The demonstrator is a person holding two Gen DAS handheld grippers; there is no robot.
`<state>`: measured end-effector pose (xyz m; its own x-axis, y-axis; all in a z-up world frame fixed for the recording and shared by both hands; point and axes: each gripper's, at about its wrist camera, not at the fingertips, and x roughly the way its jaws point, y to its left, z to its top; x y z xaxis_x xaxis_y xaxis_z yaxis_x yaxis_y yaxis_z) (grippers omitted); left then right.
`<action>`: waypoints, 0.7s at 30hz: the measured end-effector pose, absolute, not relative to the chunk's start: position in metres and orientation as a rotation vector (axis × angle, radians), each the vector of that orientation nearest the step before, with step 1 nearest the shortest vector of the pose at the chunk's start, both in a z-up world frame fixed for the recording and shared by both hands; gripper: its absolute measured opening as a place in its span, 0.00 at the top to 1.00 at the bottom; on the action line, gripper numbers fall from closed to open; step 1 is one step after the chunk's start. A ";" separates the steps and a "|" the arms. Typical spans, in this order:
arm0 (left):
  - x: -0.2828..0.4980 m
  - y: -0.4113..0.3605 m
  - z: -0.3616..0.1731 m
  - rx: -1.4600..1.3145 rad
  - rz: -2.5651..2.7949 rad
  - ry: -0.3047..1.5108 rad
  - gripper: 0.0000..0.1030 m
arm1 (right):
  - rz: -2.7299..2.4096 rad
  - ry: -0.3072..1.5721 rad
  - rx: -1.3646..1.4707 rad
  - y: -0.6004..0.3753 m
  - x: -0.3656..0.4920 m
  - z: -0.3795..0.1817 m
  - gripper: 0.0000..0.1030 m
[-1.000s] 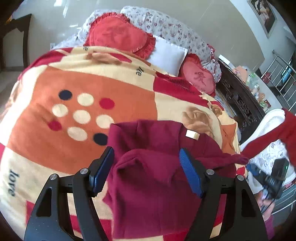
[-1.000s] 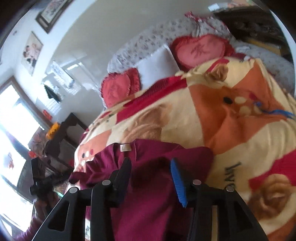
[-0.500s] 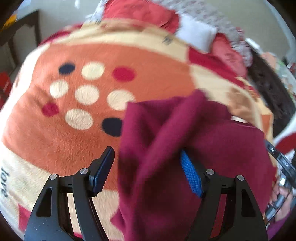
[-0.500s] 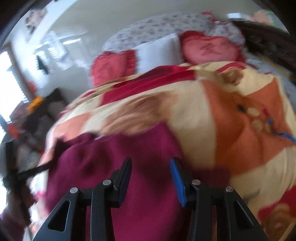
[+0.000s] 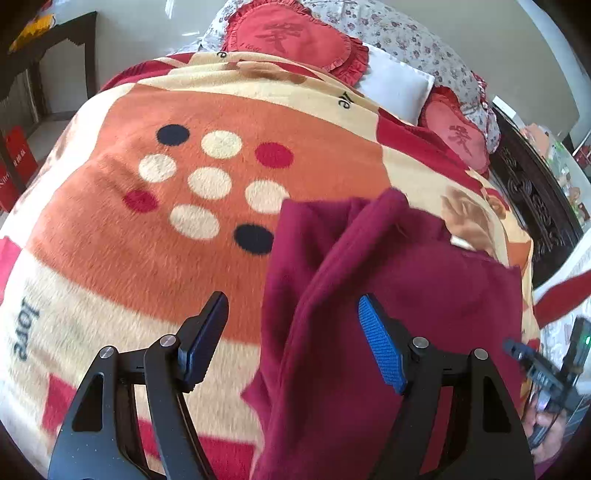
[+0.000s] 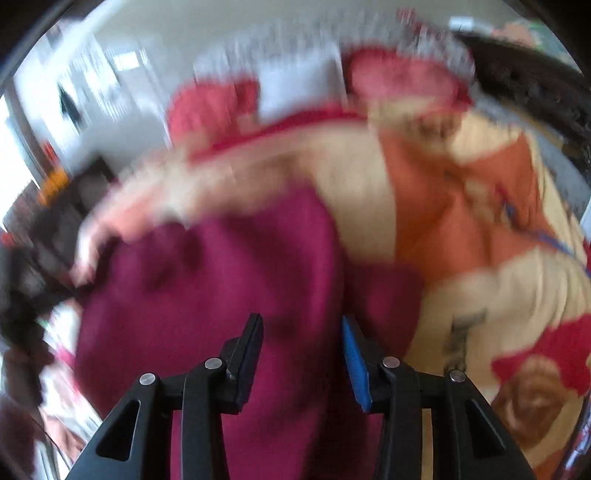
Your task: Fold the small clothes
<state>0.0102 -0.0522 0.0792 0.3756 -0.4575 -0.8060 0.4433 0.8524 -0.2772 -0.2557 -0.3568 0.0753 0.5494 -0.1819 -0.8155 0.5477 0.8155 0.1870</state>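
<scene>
Left claw (image 5: 291,339) gapes wide astride maroon garment (image 5: 406,295), right claw (image 6: 303,362) grip unclear; fold may slump crooked on soft blanket (image 5: 147,240).

One maroon garment (image 5: 406,295), two heart cushions (image 5: 291,33) (red), one white pillow (image 5: 397,86).

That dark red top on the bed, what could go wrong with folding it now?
The maroon top is bunched in a raised ridge between the left gripper fingers, so a fold pressed down here would probably come out lumpy. It also lies near the blanket edge and could slide off if tugged. The right gripper view is blurred, so its hold on the cloth is uncertain.
</scene>
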 end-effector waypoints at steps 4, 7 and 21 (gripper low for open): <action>-0.005 -0.043 0.083 0.009 -0.557 1.008 0.28 | -0.463 0.813 0.393 -0.333 -0.246 0.114 0.60; -0.014 -0.038 0.078 0.046 -0.527 0.988 0.28 | -0.349 0.788 0.335 -0.297 -0.216 0.138 0.59; -0.018 -0.021 0.044 -0.008 -0.538 1.051 0.28 | -0.075 0.870 0.253 -0.199 -0.024 0.109 0.69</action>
<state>-0.0178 -0.0213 0.0436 0.3803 -0.4254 -0.8212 0.4178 0.8712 -0.2578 -0.0237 -0.1985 0.1086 0.6445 0.0377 -0.7637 0.1679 0.9674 0.1894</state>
